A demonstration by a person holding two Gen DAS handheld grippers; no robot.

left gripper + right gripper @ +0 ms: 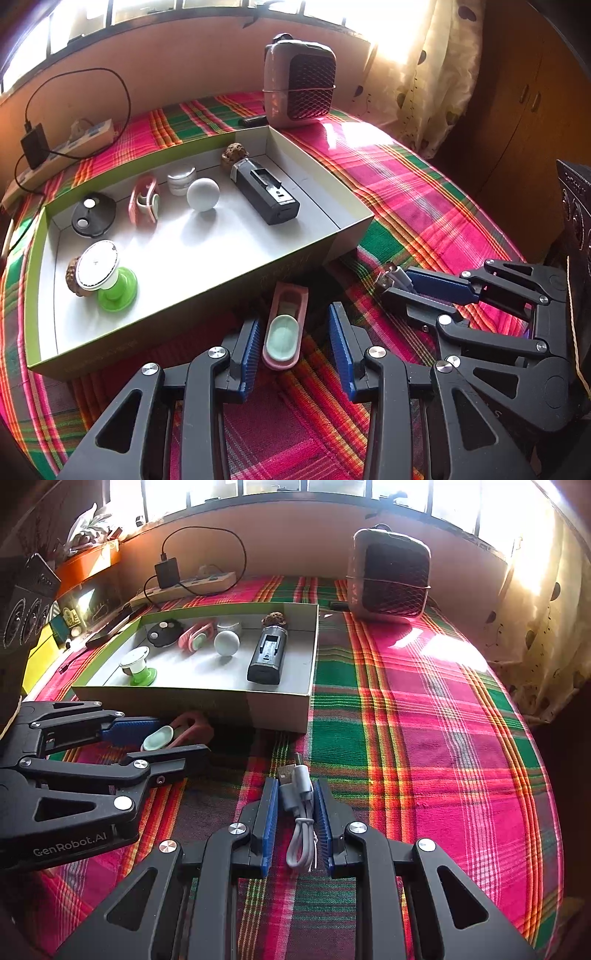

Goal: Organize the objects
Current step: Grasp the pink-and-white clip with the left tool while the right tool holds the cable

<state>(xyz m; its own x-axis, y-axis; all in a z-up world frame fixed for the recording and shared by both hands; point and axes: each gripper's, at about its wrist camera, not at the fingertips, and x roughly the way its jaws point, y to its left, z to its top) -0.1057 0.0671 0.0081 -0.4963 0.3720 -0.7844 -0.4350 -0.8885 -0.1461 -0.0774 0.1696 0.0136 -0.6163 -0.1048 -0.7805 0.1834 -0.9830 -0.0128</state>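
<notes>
A pink clip with a mint pad lies on the plaid cloth in front of the open box. My left gripper is open, its jaws on either side of the clip and apart from it; it also shows in the right wrist view. My right gripper is shut on a coiled grey USB cable that rests on the cloth; it also shows in the left wrist view.
The box holds a black device, a white ball, another pink clip, a black disc, a green-footed stand and more. A heater and a power strip stand behind it.
</notes>
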